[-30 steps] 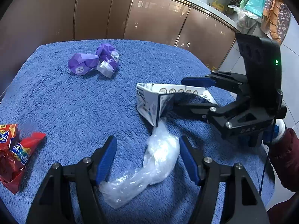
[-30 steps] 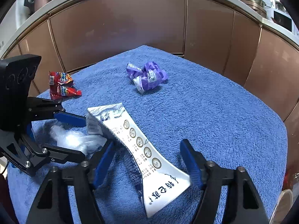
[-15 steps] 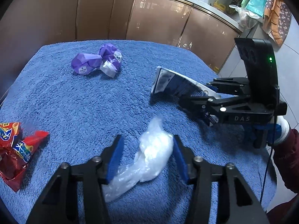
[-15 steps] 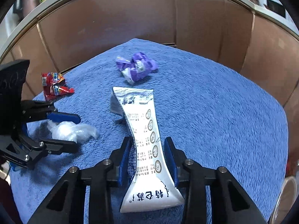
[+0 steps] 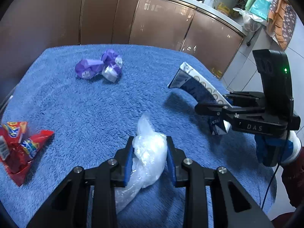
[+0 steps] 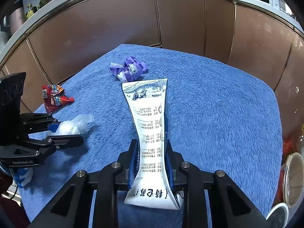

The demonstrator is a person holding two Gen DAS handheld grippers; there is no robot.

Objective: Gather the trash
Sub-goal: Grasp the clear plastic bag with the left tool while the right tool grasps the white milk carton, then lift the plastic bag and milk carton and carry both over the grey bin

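On the blue towel-covered table point(image 5: 95, 104), a crumpled clear plastic bag point(image 5: 150, 152), light and slippery, is clamped by the left gripper point(image 5: 150, 163); a flattened white milk carton point(image 6: 150, 133), seemingly empty, is pinched mid-length by the right gripper point(image 6: 152, 163), both jaws having just closed.

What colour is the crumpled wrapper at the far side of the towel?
Purple wrapper, clearest in the right wrist view.

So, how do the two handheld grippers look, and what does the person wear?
Both the left gripper and right gripper are black, with blue pads and silver bolts. The right one reads "DAS", has a green light and a thin cable. The person wears a blue-and-white glove and dark red sleeve.
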